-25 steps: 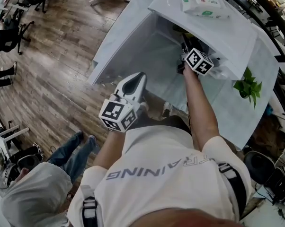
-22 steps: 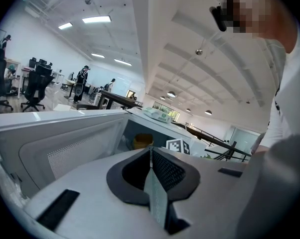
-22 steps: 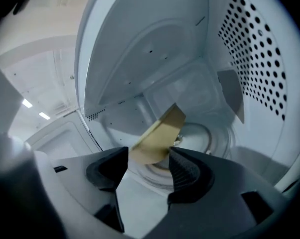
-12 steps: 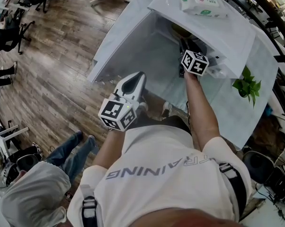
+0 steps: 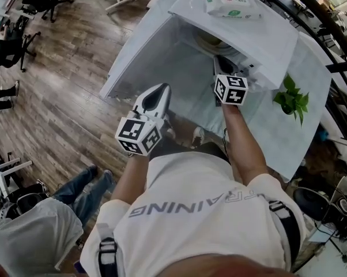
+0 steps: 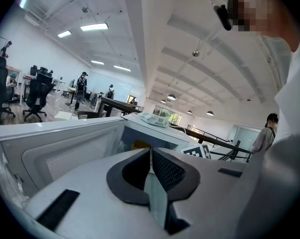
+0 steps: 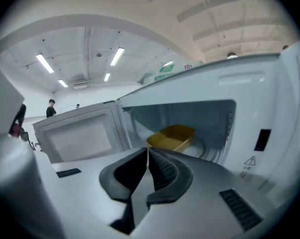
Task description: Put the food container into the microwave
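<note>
A yellow food container point(image 7: 172, 137) sits on the turntable inside the white microwave point(image 5: 248, 27); a sliver of it also shows in the left gripper view point(image 6: 140, 145). The microwave door point(image 5: 142, 51) is swung wide open to the left. My right gripper point(image 5: 222, 63) hangs just outside the cavity mouth, shut with nothing between its jaws point(image 7: 148, 151), apart from the container. My left gripper point(image 5: 156, 94) is lower, in front of the open door, also shut and empty point(image 6: 150, 151).
A pack of wet wipes point(image 5: 226, 3) lies on top of the microwave. A small green plant point(image 5: 291, 97) stands on the white table point(image 5: 289, 137) to the right. A person sits on the wooden floor at lower left point(image 5: 35, 241); office chairs stand at far left.
The right gripper has drawn back out of the microwave cavity toward me, leaving the container inside. The left gripper has barely moved.
</note>
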`<state>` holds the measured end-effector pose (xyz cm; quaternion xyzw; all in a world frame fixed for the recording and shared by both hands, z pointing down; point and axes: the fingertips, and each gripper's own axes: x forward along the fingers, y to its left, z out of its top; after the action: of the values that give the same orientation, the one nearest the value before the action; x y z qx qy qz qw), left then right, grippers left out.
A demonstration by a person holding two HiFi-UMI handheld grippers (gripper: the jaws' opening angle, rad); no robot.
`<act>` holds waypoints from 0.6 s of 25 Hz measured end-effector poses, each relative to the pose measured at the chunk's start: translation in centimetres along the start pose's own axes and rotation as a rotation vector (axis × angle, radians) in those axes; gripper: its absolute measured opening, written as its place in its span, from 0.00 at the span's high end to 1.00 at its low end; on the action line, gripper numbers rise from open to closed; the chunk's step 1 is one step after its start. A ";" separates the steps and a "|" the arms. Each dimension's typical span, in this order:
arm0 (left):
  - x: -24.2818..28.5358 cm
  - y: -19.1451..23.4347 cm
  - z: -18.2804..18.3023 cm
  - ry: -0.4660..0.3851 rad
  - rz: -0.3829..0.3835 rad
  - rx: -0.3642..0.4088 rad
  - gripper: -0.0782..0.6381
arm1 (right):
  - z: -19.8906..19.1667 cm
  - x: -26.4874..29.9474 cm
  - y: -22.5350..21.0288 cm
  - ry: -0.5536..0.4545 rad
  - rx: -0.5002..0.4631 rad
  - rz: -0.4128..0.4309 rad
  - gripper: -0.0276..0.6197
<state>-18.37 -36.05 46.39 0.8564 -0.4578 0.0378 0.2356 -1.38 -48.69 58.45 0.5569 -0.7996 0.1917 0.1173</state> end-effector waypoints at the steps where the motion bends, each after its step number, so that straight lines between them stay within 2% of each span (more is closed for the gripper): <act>1: 0.0 -0.3 0.1 -0.006 0.003 0.004 0.83 | 0.3 -0.9 0.3 -0.007 -0.007 0.014 0.91; 15: -1.6 -5.0 1.5 -0.105 0.070 0.078 0.83 | 5.2 -14.0 2.9 -0.124 -0.051 0.197 0.92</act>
<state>-15.53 -33.13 42.80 0.8492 -0.4974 0.0188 0.1764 0.95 -38.22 47.60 0.4833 -0.8608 0.1470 0.0623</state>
